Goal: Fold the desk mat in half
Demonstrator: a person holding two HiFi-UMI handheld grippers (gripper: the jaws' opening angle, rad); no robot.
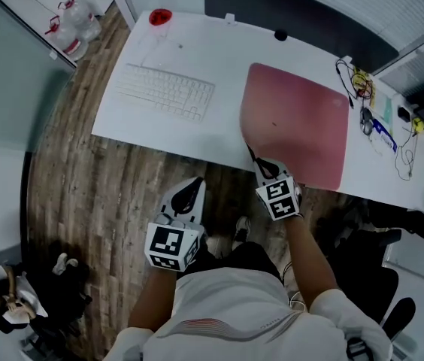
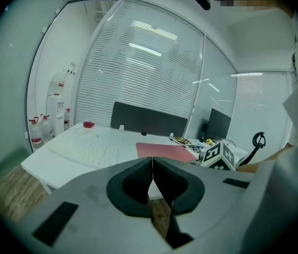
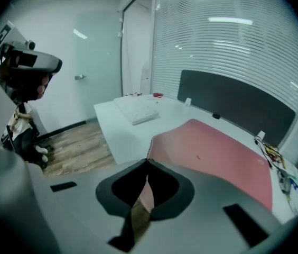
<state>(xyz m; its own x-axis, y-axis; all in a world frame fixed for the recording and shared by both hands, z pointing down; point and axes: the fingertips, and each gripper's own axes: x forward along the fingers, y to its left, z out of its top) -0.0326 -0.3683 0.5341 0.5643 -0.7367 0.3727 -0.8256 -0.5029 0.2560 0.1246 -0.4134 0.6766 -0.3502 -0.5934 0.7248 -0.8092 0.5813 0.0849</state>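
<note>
- White surface (image 1: 219,59) over a wooden floor (image 1: 84,179), with a dark partition panel (image 1: 295,6) along the back edge.
- Pink desk mat (image 1: 302,126) sits on the right half. It's mostly flat and not folded yet.
- Right gripper (image 3: 147,161) has its fingers clamped on the mat's near-left corner, right at the front edge of the surface. That corner is lifted and the left edge curls up a bit.
- Left gripper (image 2: 152,159) hangs off the surface over the floor, well apart from the mat. Its fingers are pressed together with nothing between them.
- White keyboard (image 1: 165,91) is on the left side, and there's a small red container (image 1: 160,16) at the far-left corner.
- Tangle of cables (image 1: 362,89) lies just past the mat's right edge.
</note>
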